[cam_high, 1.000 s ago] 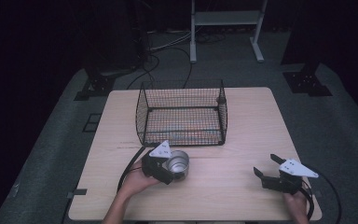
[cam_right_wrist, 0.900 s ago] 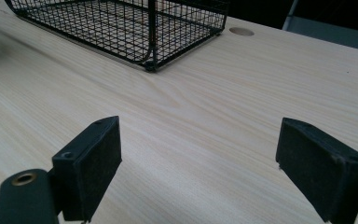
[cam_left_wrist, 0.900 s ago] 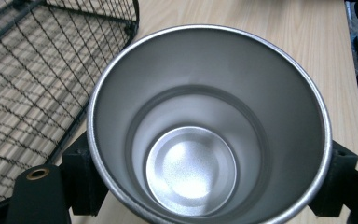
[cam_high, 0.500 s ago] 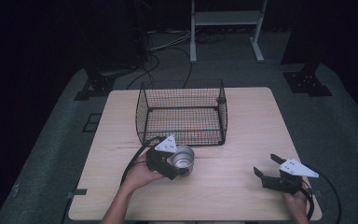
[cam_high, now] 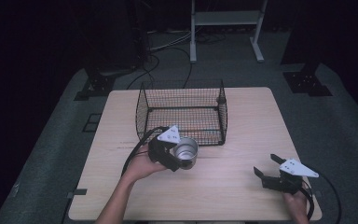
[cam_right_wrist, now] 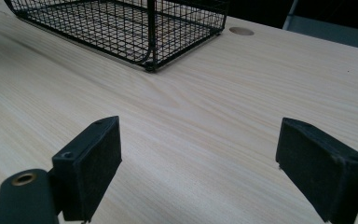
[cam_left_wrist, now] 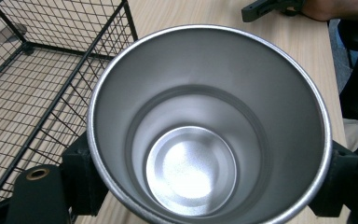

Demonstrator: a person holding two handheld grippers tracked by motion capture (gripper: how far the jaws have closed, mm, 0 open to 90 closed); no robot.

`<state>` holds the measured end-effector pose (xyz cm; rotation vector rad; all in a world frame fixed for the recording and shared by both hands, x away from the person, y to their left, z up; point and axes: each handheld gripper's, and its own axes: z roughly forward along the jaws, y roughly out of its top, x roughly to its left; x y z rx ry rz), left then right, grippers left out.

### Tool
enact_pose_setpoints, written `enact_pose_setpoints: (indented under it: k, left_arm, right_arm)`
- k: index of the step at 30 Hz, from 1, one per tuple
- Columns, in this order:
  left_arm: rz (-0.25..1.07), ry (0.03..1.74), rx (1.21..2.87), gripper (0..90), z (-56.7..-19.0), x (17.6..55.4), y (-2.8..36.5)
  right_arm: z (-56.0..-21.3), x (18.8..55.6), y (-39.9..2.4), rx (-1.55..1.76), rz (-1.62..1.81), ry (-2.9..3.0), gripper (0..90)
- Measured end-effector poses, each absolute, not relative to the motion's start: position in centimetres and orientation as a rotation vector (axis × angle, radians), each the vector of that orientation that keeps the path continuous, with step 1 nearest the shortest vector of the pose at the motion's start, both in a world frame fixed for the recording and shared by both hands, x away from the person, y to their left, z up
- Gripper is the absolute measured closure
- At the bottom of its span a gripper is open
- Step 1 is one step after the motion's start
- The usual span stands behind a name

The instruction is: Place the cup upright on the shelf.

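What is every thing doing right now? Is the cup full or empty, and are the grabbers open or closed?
Metal cup: empty, held off the table, its mouth turned toward the camera.
Left gripper: shut on the cup, fingers pressing its sides.
Right gripper: open, nothing between its fingers, low over the table.
Wire basket: empty, standing upright on the table.
Table: bare wood around the basket.

a brushed, shiny steel cup [cam_left_wrist: 200, 140], a black wire basket [cam_high: 182, 112], a pale matt wood table [cam_high: 242, 186].

Basket [cam_high: 182, 112] at the counter's [cam_high: 251, 121] twelve o'clock; cup [cam_high: 185, 151] at the basket's six, right gripper [cam_high: 266, 167] at four
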<state>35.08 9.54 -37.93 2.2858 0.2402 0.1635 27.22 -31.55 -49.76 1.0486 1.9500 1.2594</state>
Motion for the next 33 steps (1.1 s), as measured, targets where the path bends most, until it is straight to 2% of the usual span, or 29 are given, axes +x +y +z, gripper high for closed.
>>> enact_pose_setpoints:
  k: [33]
  left_arm:
    - [0.172, 0.218, 2.308, 17.9, -32.2, 38.3, 8.8]
  right_arm:
    - [-49.8, 27.3, -31.6, 1.053, 1.272, 1.944, 13.5]
